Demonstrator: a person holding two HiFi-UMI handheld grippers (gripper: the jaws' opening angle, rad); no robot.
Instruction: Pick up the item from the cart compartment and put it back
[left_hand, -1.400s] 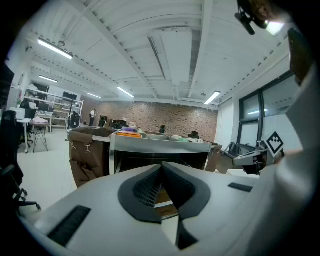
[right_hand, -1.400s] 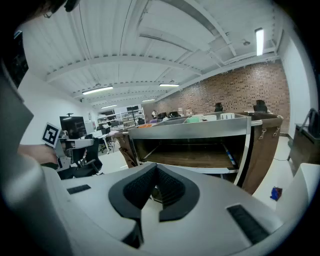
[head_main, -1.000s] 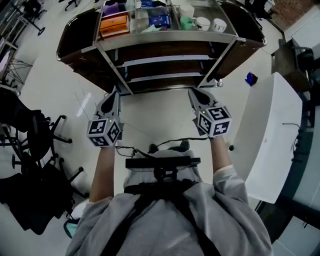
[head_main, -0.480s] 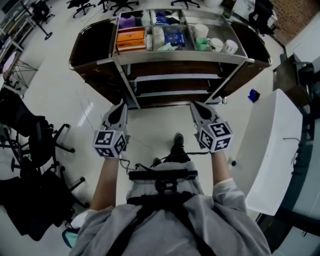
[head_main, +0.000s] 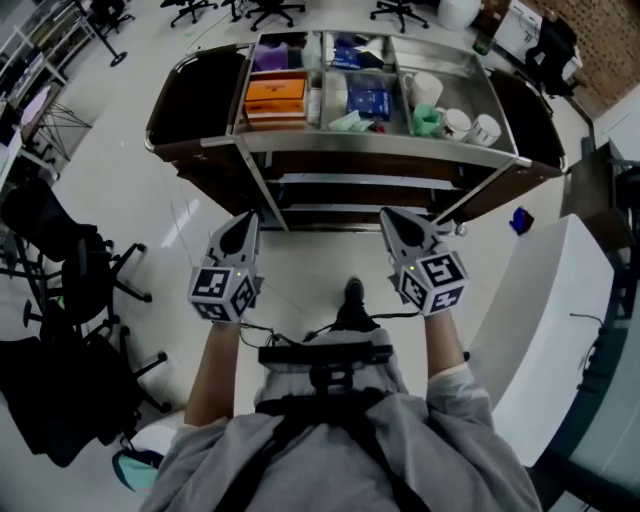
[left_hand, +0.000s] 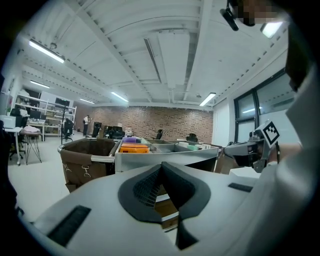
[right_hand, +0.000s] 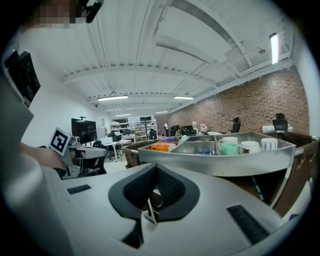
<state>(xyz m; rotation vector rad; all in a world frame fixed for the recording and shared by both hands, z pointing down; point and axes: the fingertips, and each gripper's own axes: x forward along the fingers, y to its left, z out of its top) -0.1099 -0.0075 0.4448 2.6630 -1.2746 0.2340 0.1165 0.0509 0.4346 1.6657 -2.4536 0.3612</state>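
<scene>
My left claw (head_main: 243, 222) and right claw (head_main: 392, 218) are both clenched empty before the steel cart (head_main: 380, 146), whose flat orange box (head_main: 275, 92), blue packs (head_main: 370, 103) and round glossy mugs (head_main: 485, 128) the head view shows in its top compartments, while my claw views add a brick wall (left_hand: 165, 122).

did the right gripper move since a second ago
Yes. The right gripper has moved forward, toward the cart: in the head view its tip now overlaps the cart's lower shelves.

No legible text. Orange box (head_main: 275, 92) and blue pack (head_main: 370, 102), 12 o'clock in cart (head_main: 380, 146): print too small. Left marker cube (head_main: 222, 293), 8 o'clock, right marker cube (head_main: 433, 283), 4 o'clock: square patterns only.
</scene>
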